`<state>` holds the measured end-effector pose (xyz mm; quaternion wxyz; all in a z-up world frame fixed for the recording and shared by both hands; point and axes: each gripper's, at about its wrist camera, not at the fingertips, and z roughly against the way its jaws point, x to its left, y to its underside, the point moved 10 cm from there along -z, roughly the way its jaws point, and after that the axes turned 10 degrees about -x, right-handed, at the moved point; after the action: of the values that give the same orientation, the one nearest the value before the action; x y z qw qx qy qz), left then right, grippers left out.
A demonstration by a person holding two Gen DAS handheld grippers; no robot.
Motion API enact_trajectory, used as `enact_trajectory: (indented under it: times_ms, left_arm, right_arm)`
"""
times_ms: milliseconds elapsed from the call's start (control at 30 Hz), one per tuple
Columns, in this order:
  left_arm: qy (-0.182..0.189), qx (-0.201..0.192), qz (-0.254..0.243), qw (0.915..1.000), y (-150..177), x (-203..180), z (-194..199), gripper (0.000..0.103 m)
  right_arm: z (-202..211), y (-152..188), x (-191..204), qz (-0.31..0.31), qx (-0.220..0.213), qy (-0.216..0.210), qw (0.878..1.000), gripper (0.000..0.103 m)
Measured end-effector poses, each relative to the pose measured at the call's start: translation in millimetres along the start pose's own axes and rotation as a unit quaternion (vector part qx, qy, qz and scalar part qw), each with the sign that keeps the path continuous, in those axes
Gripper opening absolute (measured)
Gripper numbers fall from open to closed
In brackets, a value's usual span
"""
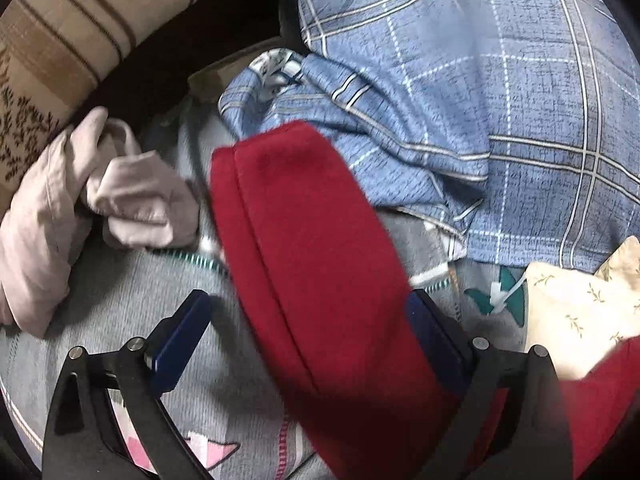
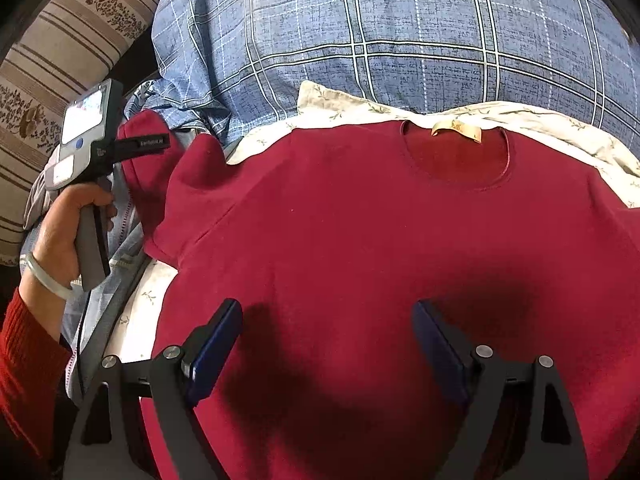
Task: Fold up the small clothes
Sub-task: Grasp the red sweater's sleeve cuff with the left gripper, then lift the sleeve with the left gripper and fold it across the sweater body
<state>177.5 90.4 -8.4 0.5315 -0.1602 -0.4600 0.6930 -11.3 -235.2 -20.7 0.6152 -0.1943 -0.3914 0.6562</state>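
red sweater [image 2: 360,240] lay flat, neck label up, on floral cloth [image 2: 352,104] w/ blue plaid bedding [image 2: 400,20] behind; looked soft, light, floppy knit, best grabbed at sleeve cuff or hem. left gripper [image 1: 308,308] was spread, sleeve [image 1: 296,220] running between its jaws, not pinched. right gripper [image 2: 328,316] spread, hovering over sweater body

Pretty crowded here. The red sweater [image 2: 360,248] takes up the middle, spread flat over a floral cloth [image 2: 352,104], so its top is open from above. Behind it a bulky blue plaid quilt [image 2: 400,32] walls off the far side. To the left, its sleeve [image 1: 304,248] crosses the grey blanket [image 1: 120,304], with a crumpled pink garment [image 1: 80,196] and striped cushion [image 1: 60,32] crowding that edge.
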Motion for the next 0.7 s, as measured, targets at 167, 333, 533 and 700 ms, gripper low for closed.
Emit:
enact_trajectory:
  times_ms: [167, 333, 533, 700]
  left_arm:
    - [-0.005, 0.015, -0.005, 0.9999, 0.4, -3.6, -14.4, 0.098]
    - [0.024, 0.013, 0.008, 0.9996, -4.4, -15.2, -17.4, 0.097]
    - [0.115, 0.033, 0.101, 0.9877, -6.5, -13.5, -14.4, 0.008]
    - [0.185, 0.024, 0.158, 0.9695, -23.5, 1.9, 25.3, 0.008]
  right_arm:
    - [0.1, -0.3, 0.7, 0.002, 0.004, -0.001, 1.0, 0.089]
    - [-0.2, -3.2, 2.8, -0.003, -0.001, -0.006, 1.0, 0.084]
    - [10.6, -9.3, 2.2, 0.006, -0.014, -0.009, 1.0, 0.036]
    - [29.6, -20.4, -12.9, -0.014, -0.038, -0.004, 0.999, 0.036]
